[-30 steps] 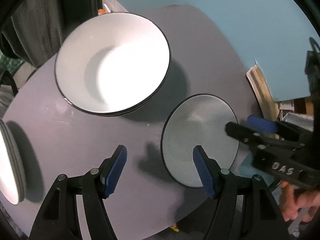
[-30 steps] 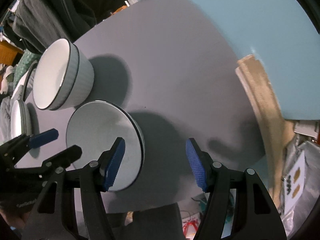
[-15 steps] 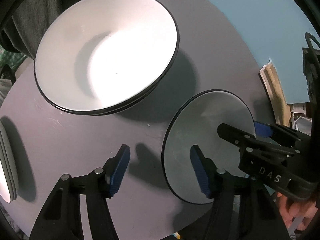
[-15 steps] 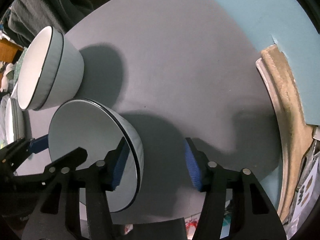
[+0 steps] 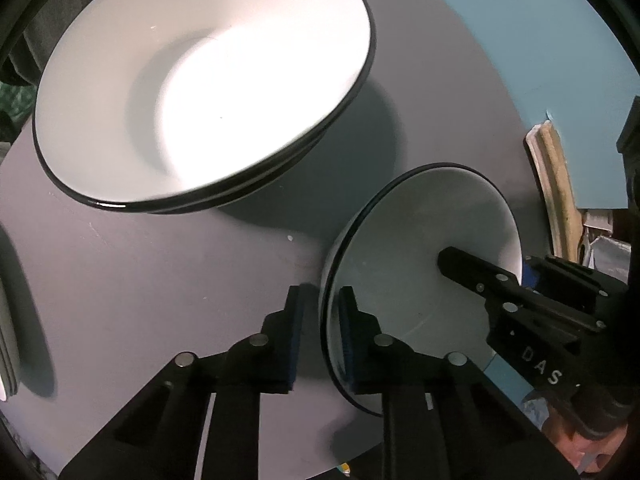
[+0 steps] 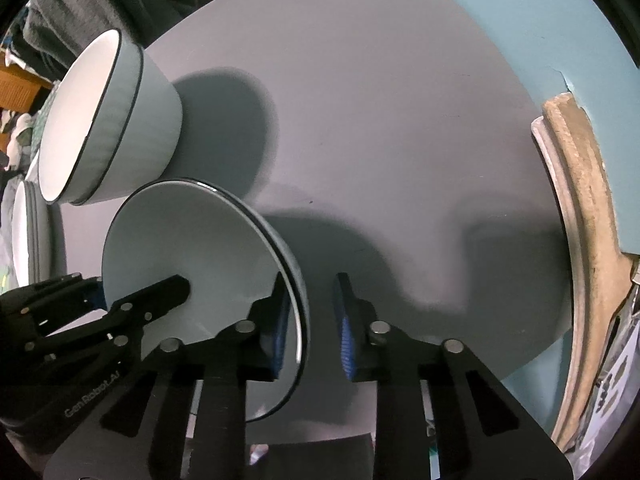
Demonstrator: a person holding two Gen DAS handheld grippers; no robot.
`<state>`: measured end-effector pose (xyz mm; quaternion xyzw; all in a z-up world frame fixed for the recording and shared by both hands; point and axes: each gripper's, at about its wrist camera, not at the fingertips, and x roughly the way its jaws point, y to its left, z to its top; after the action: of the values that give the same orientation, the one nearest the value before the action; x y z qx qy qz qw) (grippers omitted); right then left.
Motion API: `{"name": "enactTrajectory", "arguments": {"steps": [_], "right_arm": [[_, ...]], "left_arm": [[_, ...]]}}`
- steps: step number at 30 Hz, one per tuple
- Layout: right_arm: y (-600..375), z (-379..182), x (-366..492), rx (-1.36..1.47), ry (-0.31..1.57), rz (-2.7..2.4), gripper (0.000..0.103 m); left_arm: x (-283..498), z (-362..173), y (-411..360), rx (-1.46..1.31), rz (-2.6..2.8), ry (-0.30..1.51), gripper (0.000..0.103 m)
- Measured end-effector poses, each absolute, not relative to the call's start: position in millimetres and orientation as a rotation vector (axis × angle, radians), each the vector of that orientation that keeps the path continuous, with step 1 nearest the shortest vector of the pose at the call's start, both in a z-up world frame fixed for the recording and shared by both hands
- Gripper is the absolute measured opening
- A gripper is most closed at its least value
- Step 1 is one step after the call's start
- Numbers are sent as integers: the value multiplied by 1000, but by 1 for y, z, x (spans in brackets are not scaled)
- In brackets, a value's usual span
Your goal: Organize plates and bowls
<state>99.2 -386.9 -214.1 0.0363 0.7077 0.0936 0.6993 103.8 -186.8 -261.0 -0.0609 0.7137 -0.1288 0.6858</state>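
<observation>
A small white bowl with a black rim (image 5: 420,240) (image 6: 180,232) stands on the round grey table (image 5: 140,280) (image 6: 360,120). My left gripper (image 5: 322,292) (image 6: 136,282) straddles its left rim, one blue pad outside and one inside. Its jaws are closing, and thin gaps still show beside the rim. My right gripper (image 6: 311,280) (image 5: 488,262) straddles the opposite rim the same way. Its jaws are closing too, with a gap between the outer pad and the bowl's wall. Two larger white bowls sit nested (image 5: 200,80) (image 6: 108,120) just beyond the small one.
A stack of white plates (image 5: 6,340) (image 6: 28,236) stands at the table's far left edge. A tan curved ledge (image 6: 580,180) runs along the right, with light blue surface (image 6: 540,8) beyond the table. A person's hand (image 5: 580,452) shows under the right gripper.
Both grippers have sunk onto the small bowl from either side. Their jaws went from wide apart to narrow, each now around a rim. The bowl stays on the table.
</observation>
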Motion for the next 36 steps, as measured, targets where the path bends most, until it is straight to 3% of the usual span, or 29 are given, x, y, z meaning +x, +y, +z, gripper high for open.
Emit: {"name": "enactTrajectory", "arguments": {"steps": [4,10,22,36], "right_arm": [[-383,-214,95,86,1587,217,10],[-370,-214,106,98,1595,211,7],[-351,-203,105,71,1608,222,7],[-335,-138,123,11,1558,291,7]], "left_arm": [[104,-260,-188,-126,-291,1598,9],[101,-255,-190,-127,-278,1601,8],[88,-244,-205,-102,-259,1601,8],[91,-185,-165,-155,-227,1529,8]]}}
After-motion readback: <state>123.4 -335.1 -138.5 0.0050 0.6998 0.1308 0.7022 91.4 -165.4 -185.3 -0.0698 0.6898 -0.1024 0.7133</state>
